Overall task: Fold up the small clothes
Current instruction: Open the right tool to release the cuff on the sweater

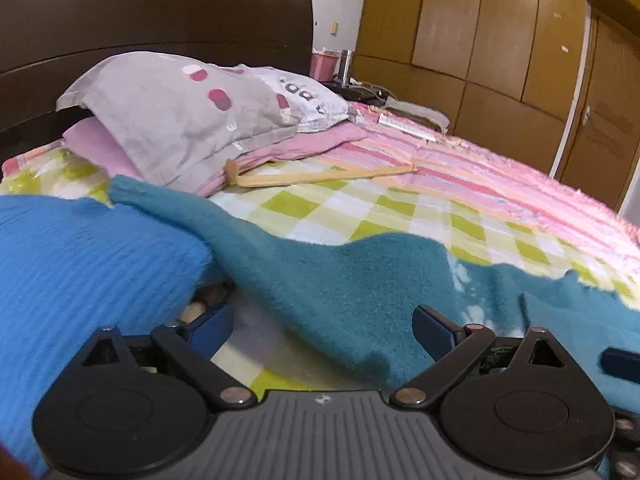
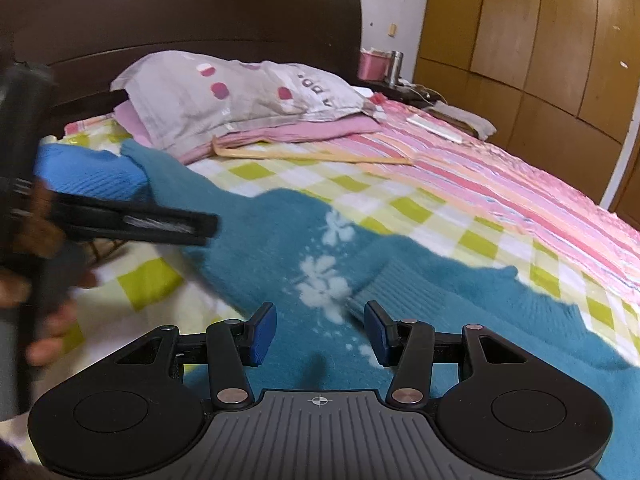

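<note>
While both tools gape, left tool [image 1: 322,328], right tool [image 2: 320,334], one teal sweater [image 2: 280,240], one blue sweater [image 1: 80,260].

Bright indoor light, headboard [image 2: 180,12] glare, fisheye-bent, motion-blurred edges.

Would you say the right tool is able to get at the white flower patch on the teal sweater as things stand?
Probably yes: the right tool is open just above the teal sweater, the flower patch lies directly ahead, and nothing sits between.

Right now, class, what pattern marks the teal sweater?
White flower shapes on the fuzzy teal sweater, clearest in the right wrist view.
</note>
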Demonstrator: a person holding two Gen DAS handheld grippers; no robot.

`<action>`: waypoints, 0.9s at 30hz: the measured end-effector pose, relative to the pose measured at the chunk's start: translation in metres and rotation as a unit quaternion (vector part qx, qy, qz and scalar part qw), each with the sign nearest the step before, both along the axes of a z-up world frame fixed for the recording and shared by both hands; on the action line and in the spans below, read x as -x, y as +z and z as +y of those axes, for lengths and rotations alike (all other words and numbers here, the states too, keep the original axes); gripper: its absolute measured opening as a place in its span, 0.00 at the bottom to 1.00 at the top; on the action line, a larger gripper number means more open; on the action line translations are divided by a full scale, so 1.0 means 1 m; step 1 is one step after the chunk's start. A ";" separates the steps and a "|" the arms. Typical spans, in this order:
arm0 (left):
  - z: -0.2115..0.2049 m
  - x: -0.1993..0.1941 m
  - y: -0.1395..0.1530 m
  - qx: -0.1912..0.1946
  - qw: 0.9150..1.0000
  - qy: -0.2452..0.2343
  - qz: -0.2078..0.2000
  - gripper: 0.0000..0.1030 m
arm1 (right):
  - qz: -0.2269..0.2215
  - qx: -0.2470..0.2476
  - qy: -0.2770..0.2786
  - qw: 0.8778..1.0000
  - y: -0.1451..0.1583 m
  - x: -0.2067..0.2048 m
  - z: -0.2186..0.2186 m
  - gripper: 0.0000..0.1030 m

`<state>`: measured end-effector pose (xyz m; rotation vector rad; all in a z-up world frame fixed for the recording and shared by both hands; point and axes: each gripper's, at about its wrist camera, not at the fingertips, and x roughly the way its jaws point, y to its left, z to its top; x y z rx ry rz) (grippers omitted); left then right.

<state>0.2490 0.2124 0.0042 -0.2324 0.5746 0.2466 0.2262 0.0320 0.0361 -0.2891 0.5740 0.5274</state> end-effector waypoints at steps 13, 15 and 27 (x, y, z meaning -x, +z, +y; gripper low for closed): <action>0.002 -0.011 -0.013 0.011 0.999 -0.045 -0.005 0.23 | -0.008 -0.006 0.040 0.999 0.051 -0.032 0.020 0.47; -0.001 -0.009 -0.012 0.000 0.999 -0.053 -0.009 0.23 | -0.002 -0.009 0.059 0.998 0.061 -0.045 0.035 0.47; 0.020 -0.007 -0.020 0.059 0.996 -0.068 -0.007 0.22 | 0.072 0.039 0.248 0.965 0.066 -0.109 0.196 0.47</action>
